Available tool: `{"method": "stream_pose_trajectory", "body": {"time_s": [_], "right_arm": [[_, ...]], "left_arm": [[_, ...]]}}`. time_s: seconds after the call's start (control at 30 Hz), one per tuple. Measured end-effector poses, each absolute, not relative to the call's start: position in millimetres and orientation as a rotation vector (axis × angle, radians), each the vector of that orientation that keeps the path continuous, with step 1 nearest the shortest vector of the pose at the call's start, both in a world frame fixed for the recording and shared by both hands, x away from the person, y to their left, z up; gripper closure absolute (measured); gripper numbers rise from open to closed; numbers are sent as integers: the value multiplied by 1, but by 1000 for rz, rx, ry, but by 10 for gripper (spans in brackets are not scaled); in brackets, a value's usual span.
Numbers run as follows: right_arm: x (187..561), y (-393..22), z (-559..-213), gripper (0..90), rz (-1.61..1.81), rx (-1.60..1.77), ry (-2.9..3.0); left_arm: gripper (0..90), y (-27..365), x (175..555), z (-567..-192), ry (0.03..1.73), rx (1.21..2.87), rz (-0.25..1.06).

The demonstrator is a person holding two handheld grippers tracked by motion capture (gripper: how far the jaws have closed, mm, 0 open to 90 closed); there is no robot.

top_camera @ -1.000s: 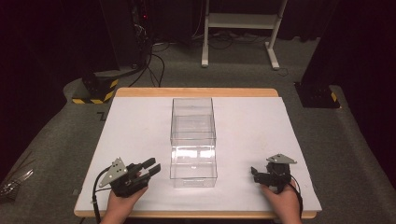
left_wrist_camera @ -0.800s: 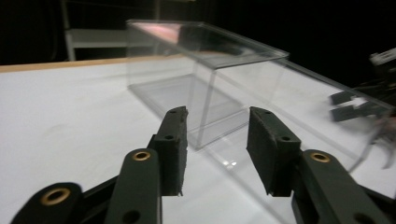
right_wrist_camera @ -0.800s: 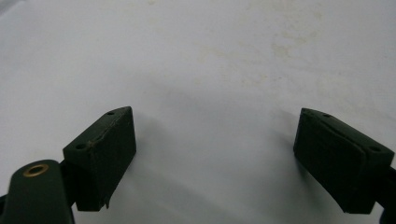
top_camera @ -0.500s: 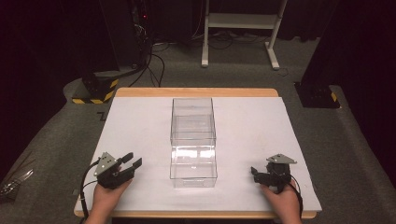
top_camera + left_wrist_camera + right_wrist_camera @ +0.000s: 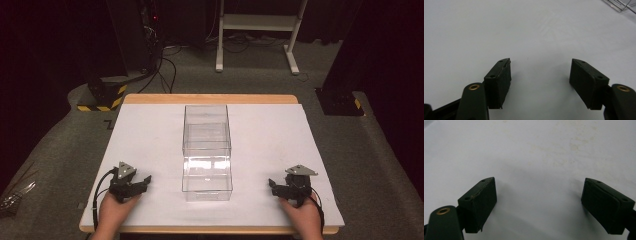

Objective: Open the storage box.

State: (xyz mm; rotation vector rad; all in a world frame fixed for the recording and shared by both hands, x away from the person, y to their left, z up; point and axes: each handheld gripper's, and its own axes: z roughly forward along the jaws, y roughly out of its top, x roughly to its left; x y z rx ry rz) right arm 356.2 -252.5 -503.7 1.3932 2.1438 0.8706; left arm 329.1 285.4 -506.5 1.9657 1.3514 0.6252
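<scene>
A: Item one, containers?

B: One clear box, long and rectangular, standing between my two sets of fingers and well apart from both. It reaches from about level with them away toward the far edge. A see-through wall crosses it partway along, making a near compartment and a far one. I see nothing in either. A corner of it shows ahead and to the right of my left fingers in the left gripper view.

A: Item two, the fingers?

B: Left fingers: spread wide, having just been opening, nothing between them, only bare white sheet. They point toward the box's near end. Right fingers: also spread wide, nothing between them, pointing toward the box from the other side. Each is carried in one of my hands, low over the near part of the surface.

A: Item three, surface and room?

B: White surface, faintly stained ahead of my right fingers, with a wooden rim showing along the far edge. Grey carpet all round. Beyond the far edge: a white frame stand, dark equipment with trailing cables, and a yellow-and-black striped base off past my left fingers.

A: Item four, edges and free room?

B: Near edge lies just behind both hands. Open sheet lies on each side of the box, out to the side edges and ahead of each set of fingers.
</scene>
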Motion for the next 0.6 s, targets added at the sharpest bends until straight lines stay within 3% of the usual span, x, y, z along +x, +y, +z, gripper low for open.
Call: {"method": "stream_pose_trajectory", "body": {"time_s": [0.6], "right_arm": [[356,-253,-504,131,871,1393,2144]], "left_arm": [[334,285,329,-507,1352,1959,626]]}}
